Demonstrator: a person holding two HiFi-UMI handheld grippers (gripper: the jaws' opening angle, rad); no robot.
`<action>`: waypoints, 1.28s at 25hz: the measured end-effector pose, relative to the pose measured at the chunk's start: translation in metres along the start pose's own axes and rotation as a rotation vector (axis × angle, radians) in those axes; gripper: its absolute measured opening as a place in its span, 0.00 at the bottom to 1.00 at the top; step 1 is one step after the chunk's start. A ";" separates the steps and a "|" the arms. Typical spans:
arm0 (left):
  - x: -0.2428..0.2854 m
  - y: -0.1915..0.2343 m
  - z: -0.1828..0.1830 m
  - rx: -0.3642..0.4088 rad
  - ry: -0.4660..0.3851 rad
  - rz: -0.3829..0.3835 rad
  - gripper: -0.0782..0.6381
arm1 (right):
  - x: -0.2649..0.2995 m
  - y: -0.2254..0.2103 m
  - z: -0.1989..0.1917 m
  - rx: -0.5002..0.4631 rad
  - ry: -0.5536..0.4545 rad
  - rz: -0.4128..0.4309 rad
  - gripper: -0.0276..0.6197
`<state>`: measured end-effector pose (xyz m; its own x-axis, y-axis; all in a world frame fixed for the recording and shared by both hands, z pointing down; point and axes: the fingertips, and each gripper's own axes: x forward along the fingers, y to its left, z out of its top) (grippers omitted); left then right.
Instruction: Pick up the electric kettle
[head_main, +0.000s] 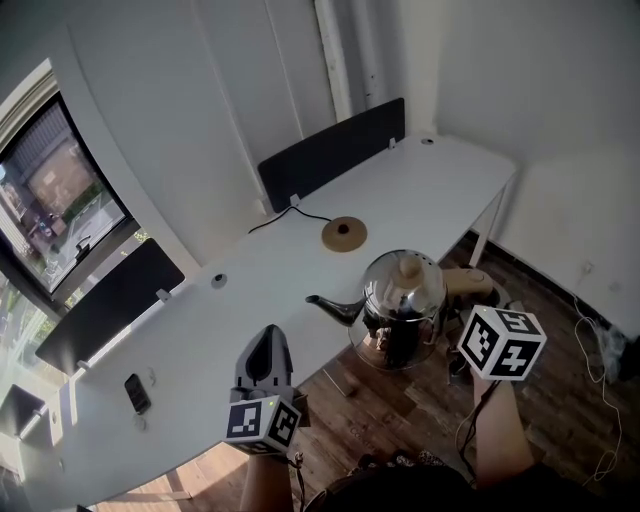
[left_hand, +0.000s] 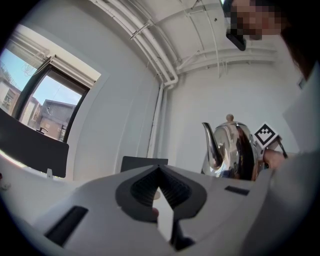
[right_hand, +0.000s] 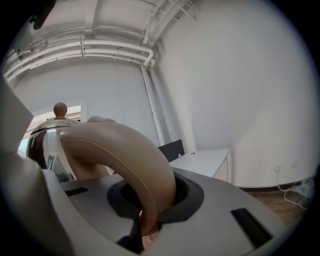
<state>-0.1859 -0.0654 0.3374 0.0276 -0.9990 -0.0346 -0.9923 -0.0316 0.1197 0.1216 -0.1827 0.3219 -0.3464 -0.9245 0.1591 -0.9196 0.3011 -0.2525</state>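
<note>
The shiny steel electric kettle (head_main: 403, 285) hangs in the air just off the table's front edge, above the wooden floor, spout to the left. My right gripper (head_main: 463, 302) is shut on its curved beige handle (right_hand: 115, 150), which runs down between the jaws (right_hand: 150, 200). In the left gripper view the kettle (left_hand: 230, 150) shows ahead and to the right. My left gripper (head_main: 268, 348) points level over the table's front edge, left of the kettle and apart from it. Its pads (left_hand: 172, 192) meet at the tips with nothing between them.
The kettle's round brown base (head_main: 343, 233) with its black cord lies on the white table (head_main: 420, 190). Black divider panels (head_main: 330, 150) stand along the table's far edge. A dark phone (head_main: 137, 393) lies at the near left. Cables trail on the floor at the right (head_main: 590, 350).
</note>
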 end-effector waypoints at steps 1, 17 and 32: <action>0.001 0.000 0.002 0.004 -0.002 0.001 0.10 | 0.000 0.000 0.001 0.000 0.002 -0.002 0.11; 0.010 0.020 0.007 -0.017 -0.010 0.032 0.10 | 0.002 0.005 -0.001 -0.003 0.030 0.002 0.11; 0.023 0.019 0.004 -0.002 -0.010 0.006 0.10 | 0.001 0.004 -0.001 -0.009 0.026 0.003 0.11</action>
<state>-0.2041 -0.0890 0.3348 0.0202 -0.9988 -0.0436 -0.9922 -0.0254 0.1220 0.1169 -0.1822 0.3224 -0.3536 -0.9172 0.1834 -0.9201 0.3058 -0.2447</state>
